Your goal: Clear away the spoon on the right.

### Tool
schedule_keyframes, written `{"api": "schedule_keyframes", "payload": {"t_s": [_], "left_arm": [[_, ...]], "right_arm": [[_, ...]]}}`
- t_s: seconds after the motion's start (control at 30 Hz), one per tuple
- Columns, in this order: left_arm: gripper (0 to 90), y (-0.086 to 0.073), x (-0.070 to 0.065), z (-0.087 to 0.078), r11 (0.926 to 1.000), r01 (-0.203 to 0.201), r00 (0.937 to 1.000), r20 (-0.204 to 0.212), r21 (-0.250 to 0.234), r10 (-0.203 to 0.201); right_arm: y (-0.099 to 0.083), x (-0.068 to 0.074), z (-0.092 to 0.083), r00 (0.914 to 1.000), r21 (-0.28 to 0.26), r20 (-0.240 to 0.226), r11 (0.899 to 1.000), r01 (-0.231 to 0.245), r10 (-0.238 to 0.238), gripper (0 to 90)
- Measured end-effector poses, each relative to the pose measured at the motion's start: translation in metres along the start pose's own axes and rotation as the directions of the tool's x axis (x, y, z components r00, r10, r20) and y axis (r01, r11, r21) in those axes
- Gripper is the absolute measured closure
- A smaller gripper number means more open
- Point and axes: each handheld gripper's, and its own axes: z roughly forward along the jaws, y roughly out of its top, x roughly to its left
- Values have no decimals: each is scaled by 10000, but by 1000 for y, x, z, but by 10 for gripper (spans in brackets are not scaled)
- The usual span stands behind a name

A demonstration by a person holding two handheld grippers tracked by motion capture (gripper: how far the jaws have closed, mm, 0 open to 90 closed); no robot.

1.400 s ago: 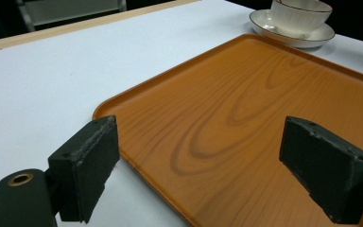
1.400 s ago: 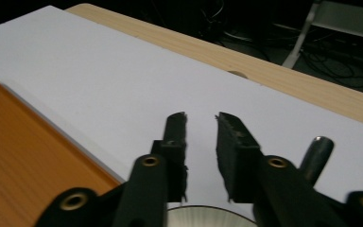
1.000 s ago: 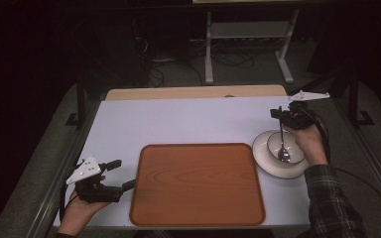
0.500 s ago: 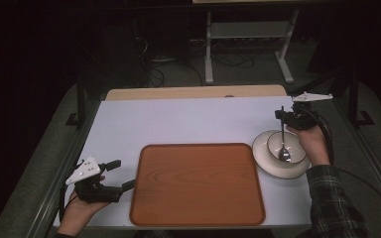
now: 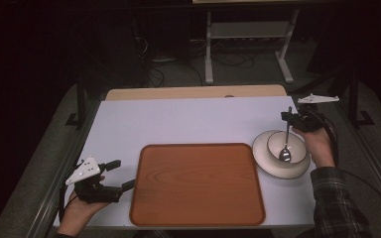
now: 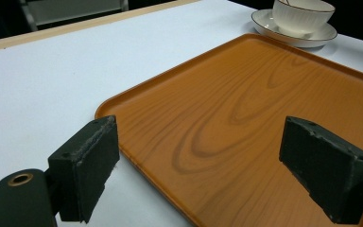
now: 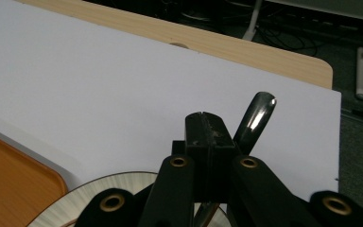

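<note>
A white bowl (image 5: 288, 143) stands on a white saucer (image 5: 264, 154) at the table's right, just right of the wooden tray (image 5: 198, 183). A metal spoon (image 5: 285, 148) leans in the bowl with its scoop end down. My right gripper (image 5: 290, 119) is shut on the spoon's handle above the bowl's far rim; in the right gripper view the handle tip (image 7: 256, 116) sticks out past the shut right gripper (image 7: 208, 124). My left gripper (image 5: 123, 174) rests open by the tray's left edge. In the left gripper view the open left gripper (image 6: 208, 161) frames the tray (image 6: 246, 123), nothing between the jaws.
The tray is bare and takes up the table's front middle. White tabletop (image 5: 188, 121) lies behind it, with a wooden strip (image 5: 193, 92) along the far edge. Beyond the table stand a metal frame (image 5: 248, 34) and cables on the dark floor.
The right gripper has drifted slightly to the right with the spoon's handle, while the scoop end stays in the bowl. The left hand has not moved.
</note>
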Motion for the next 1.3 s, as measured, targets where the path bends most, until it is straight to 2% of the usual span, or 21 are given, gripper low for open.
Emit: {"api": "schedule_keyframes", "payload": {"t_s": [0.67,1.3], "left_arm": [[126,0,0,-1,10000,52,10000,-4,-60,-53],[126,1,1,-2,9999,83,10000,-31,-125,-83]], "right_arm": [[-12,-14,-18,9976,121,598,9993,-345,337,895],[-35,-27,-43,9927,243,1010,9973,-690,662,895]]}}
